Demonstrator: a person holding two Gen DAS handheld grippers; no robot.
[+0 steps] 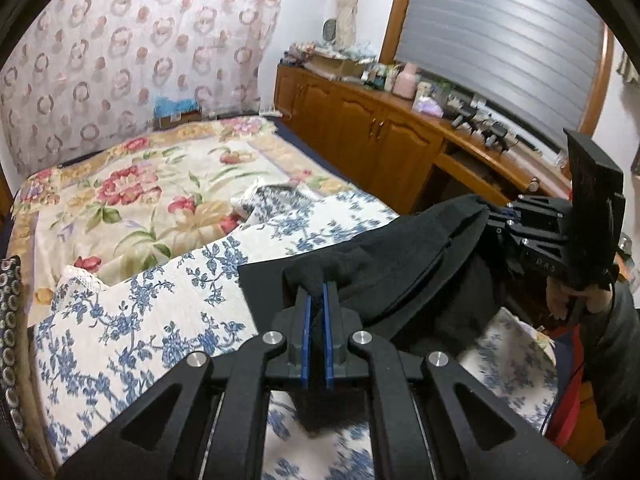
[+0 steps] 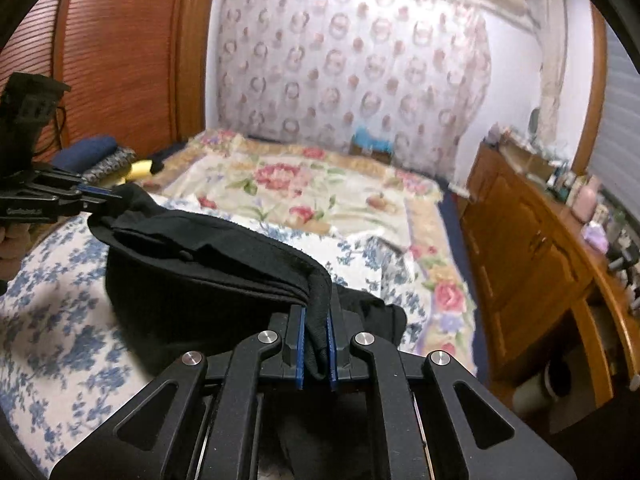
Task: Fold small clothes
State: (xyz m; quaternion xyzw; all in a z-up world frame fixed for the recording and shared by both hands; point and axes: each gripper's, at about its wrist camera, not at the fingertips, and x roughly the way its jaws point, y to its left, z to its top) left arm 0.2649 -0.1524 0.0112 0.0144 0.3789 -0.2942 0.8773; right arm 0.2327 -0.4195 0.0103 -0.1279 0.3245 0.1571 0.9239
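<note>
I had the soft black knit garment (image 2: 208, 264) pinched at two points and lifted off the bed, so I judged this to be the carry stage of a fold, one edge being brought over. Nearest me, the left gripper (image 1: 317, 320) had its blue-padded fingers (image 1: 306, 332) closed tight on a bunched corner of the garment; the right gripper (image 2: 317, 340) was likewise clamped on a thick rolled hem, with cloth filling the narrow gap between its pads. The garment hung between them as a slack, matte, layered band, its lower folds sagging towards the bed. Beneath the garment lay a white cotton cover printed with blue flowers (image 1: 132, 336), slightly rumpled. Beyond the garment spread a cream quilt with large red blossoms (image 1: 132, 196), and farther off a sheer curtain patterned with rings (image 1: 132, 52). To the garment's right stood glossy brown wooden cabinets (image 1: 360, 128). The next move, I reckoned, called for both hands travelling level together, lowering the held edge squarely before letting go.
</note>
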